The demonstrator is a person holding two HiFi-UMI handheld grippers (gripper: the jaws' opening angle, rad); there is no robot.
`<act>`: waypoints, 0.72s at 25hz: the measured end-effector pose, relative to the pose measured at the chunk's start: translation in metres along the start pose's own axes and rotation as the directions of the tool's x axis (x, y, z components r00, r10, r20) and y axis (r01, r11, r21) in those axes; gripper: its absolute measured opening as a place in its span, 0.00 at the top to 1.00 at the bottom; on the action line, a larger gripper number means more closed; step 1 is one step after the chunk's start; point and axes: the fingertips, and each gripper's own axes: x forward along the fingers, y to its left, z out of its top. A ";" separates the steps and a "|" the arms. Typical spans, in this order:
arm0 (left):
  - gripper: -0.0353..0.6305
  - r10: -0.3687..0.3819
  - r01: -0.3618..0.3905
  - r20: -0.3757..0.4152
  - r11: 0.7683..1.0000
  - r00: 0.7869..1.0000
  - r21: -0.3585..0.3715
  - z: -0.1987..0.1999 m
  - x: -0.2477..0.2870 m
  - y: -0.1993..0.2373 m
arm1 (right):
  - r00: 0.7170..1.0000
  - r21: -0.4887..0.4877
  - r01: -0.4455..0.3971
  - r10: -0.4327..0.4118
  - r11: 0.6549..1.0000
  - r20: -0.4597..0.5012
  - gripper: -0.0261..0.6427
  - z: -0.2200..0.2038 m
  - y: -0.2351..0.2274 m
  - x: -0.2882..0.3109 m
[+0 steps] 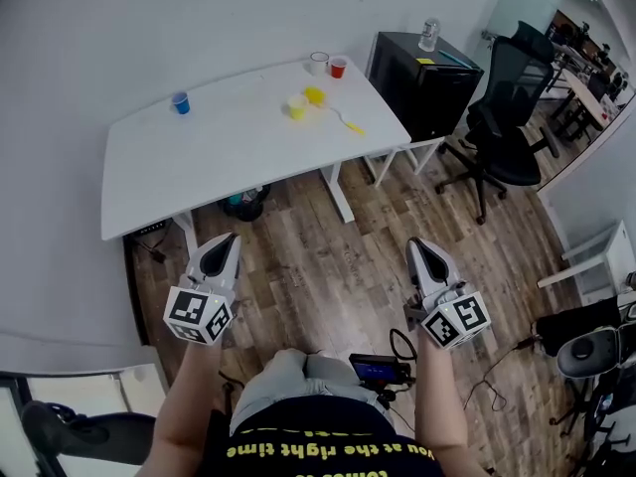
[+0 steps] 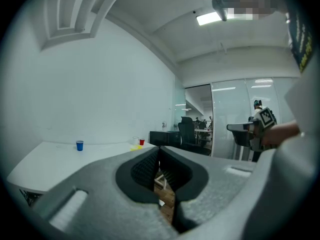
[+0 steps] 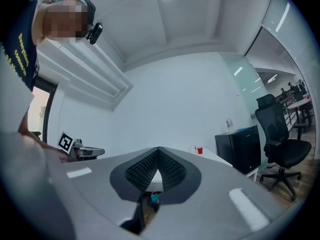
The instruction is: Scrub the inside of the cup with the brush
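- I have both tongs held low in front of the person's waist, over the wooden floor (image 1: 318, 266) and well apart from the white table (image 1: 199, 162).
- The left gripper (image 1: 226, 242) has its jaws pressed together with nothing between them; in its own view only a sliver of floor shows below the ribbed pads (image 2: 146, 168).
- The right gripper (image 1: 418, 245) is the same: jaws closed tight and empty, tips aimed towards the table.
- The brush (image 1: 335, 109) lies flat on the far right part of the tabletop, its yellow head just beside the yellow cup (image 1: 297, 106) (from here I cannot tell whether they touch).
- Three more cups stand on that table: a blue cup (image 1: 180, 102) far off to the left, and a white cup (image 1: 318, 63) and a red cup (image 1: 338, 67) side by side at the back right corner.
- Right of the table sit a black cabinet (image 1: 427, 87) with a clear bottle (image 1: 428, 34) on top, and a black office chair (image 1: 507, 127).
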 end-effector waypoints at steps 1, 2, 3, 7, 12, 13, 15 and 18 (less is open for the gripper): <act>0.94 0.002 -0.002 -0.001 1.000 1.000 0.000 0.000 0.001 -0.002 | 1.000 0.001 -0.003 0.003 1.000 0.000 0.95 0.000 -0.002 -0.001; 0.94 0.005 -0.005 -0.003 1.000 1.000 0.001 0.000 0.003 -0.004 | 1.000 0.002 -0.006 0.006 1.000 -0.001 0.95 0.000 -0.005 -0.002; 0.94 0.007 -0.007 -0.004 1.000 1.000 0.002 0.000 0.004 -0.006 | 1.000 0.003 -0.008 0.008 1.000 -0.001 0.95 0.000 -0.008 -0.003; 0.94 0.021 -0.021 0.002 1.000 1.000 0.004 0.002 0.009 -0.011 | 1.000 0.013 -0.018 0.018 1.000 0.010 0.95 0.002 -0.017 -0.005; 0.94 0.027 -0.027 0.009 1.000 1.000 -0.003 -0.001 0.015 -0.025 | 0.999 0.040 -0.025 0.024 0.999 0.028 0.95 0.004 -0.032 -0.008; 0.94 0.026 -0.026 0.007 1.000 1.000 -0.005 -0.002 0.017 -0.027 | 0.999 0.048 -0.027 0.025 0.999 0.035 0.95 0.004 -0.035 -0.008; 0.94 0.025 -0.025 0.002 1.000 1.000 -0.007 -0.006 0.020 -0.030 | 0.998 0.056 -0.036 0.033 0.998 0.052 0.95 0.006 -0.038 -0.007; 0.94 0.034 -0.034 0.002 0.999 0.999 -0.014 -0.008 0.027 -0.028 | 0.997 0.052 -0.049 0.046 0.997 0.060 0.95 0.008 -0.042 -0.004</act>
